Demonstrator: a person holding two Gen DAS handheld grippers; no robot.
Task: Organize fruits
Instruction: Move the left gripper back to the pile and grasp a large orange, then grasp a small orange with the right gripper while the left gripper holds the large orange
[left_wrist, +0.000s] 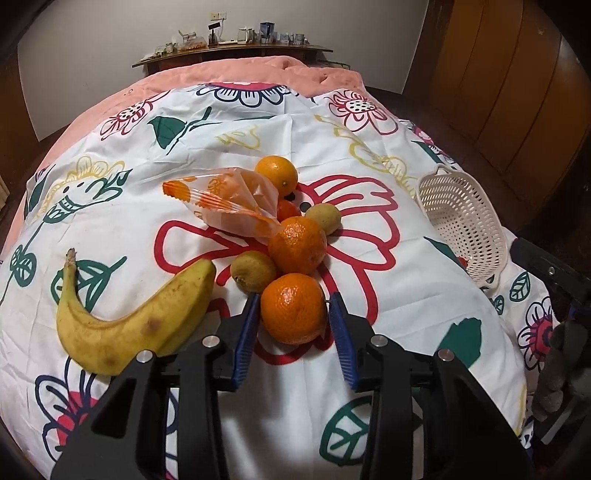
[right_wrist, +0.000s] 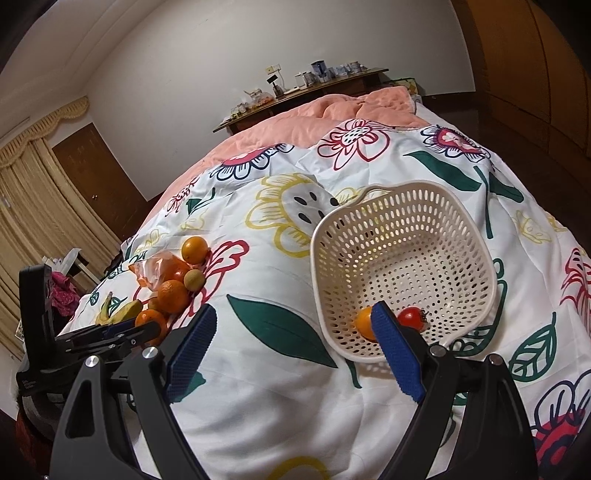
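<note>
Left tongs (left_wrist: 293, 301) around orange (left_wrist: 293, 308) (seemingly touching)

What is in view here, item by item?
round orange citrus fruits: three loose, orange, mid-cloth; nearest sits between the left jaws
brown kiwis: two, beside the oranges
yellow banana: one, left of the pile
orange plastic bag: one, on the pile
cream perforated plastic basket: one, tilted, holding a red tomato and an orange fruit
floral cloth: one, white
left gripper: blue pads, touching the orange
right gripper: open, nothing held
</note>
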